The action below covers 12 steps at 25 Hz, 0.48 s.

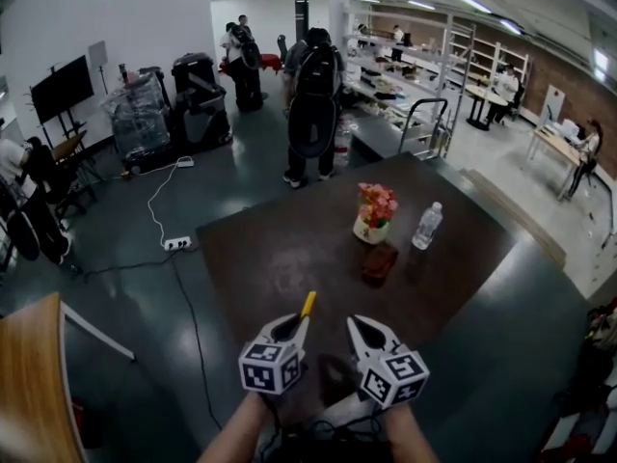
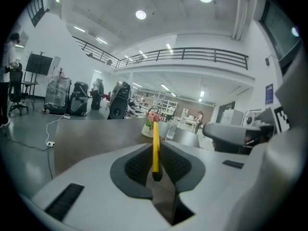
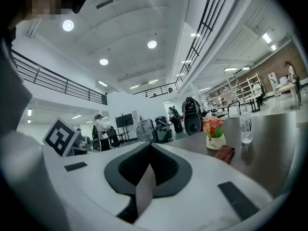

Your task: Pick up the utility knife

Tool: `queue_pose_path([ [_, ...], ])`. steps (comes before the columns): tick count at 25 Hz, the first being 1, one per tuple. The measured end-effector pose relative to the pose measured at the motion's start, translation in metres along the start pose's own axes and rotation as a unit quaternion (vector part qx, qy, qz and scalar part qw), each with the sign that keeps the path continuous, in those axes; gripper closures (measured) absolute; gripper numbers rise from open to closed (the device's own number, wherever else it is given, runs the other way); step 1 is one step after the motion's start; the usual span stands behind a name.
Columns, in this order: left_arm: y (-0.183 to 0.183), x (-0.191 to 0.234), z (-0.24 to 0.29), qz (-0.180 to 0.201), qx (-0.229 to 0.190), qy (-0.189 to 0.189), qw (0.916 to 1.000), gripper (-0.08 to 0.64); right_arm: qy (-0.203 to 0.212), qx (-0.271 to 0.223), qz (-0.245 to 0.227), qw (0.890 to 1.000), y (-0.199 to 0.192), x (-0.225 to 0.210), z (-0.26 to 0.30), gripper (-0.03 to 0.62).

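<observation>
The knife (image 2: 155, 150), a slim yellow one, is found clamped between the ribbed pads (image 2: 137, 165) of the left gripper (image 1: 295, 328), edge-on to that gripper's camera. The jaws are drawn narrow onto it, and its yellow end is seen projecting forward past the fingertips. It is held off the table (image 1: 280, 249), above the near edge. The right gripper (image 1: 361, 330) is held just beside the left one, at about the same height. Its tips are seen meeting in the right gripper view and nothing is carried between them. Both grippers are pointed away from the person and roughly level, and a marker cube (image 1: 270, 367) is seen at the rear of each. Three items are noted further along the dark brown table, well apart from the grippers. A flower pot (image 1: 373, 216) with pink and red blooms stands upright. A clear bottle (image 1: 427, 226) stands upright near it, to its right. A dark reddish pouch (image 1: 379, 261) lies flat just in front of the pot. A power strip (image 1: 177, 244) with a white cable is recorded on the floor (image 1: 145, 287) beyond the table's left corner. A person with a backpack (image 1: 311, 104) is observed standing past the far end.
</observation>
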<state>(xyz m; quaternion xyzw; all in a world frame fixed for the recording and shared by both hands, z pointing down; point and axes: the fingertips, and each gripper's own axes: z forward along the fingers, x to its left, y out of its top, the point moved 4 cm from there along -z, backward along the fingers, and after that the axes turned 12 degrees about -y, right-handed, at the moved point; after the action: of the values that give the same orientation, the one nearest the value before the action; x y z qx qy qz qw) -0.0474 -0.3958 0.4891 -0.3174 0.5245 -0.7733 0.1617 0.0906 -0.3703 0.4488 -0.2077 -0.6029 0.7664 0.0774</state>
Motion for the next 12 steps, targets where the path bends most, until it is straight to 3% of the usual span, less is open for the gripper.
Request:
queue_pose_path([
  [12, 0.066, -0.031, -0.03, 0.028, -0.079, -0.032, 0.996, 0.503, 0.04, -0.077, -0.019, 0.996, 0.048, 0.014, -0.012, 0.581],
])
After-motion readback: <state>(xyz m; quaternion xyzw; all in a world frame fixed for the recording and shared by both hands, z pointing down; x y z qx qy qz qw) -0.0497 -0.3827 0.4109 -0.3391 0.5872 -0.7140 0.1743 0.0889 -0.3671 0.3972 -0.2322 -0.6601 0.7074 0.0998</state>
